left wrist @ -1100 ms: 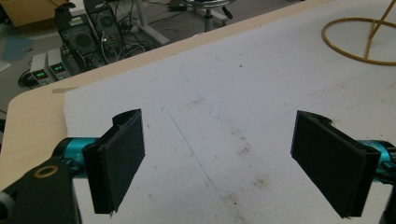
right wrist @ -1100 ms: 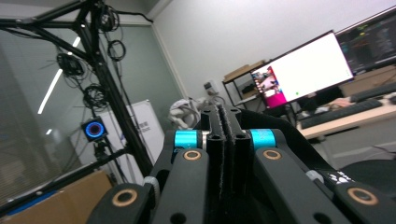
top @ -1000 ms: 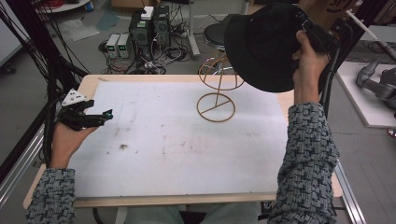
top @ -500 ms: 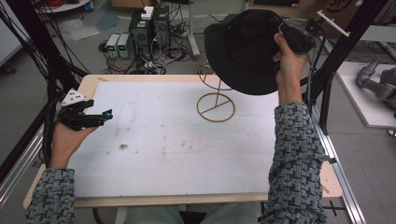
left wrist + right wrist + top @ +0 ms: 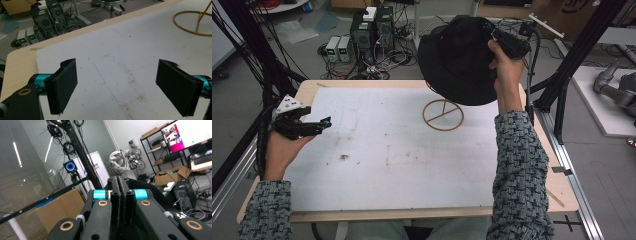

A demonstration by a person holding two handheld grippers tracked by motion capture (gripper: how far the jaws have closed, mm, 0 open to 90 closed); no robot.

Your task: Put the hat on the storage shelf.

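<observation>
the right gripper (image 5: 492, 37) has its jaws pressed together on the brim of a black hat (image 5: 459, 60), held up at 1 o'clock over the table (image 5: 387, 200), just above a gold wire stand (image 5: 443, 115). the left gripper (image 5: 319, 125) rests at 9 o'clock, jaws wide apart, nothing between them. no readable writing.

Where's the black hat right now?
In the high view the black hat hangs in the air at the table's far right, pinched by the right gripper, over the gold wire stand.
</observation>
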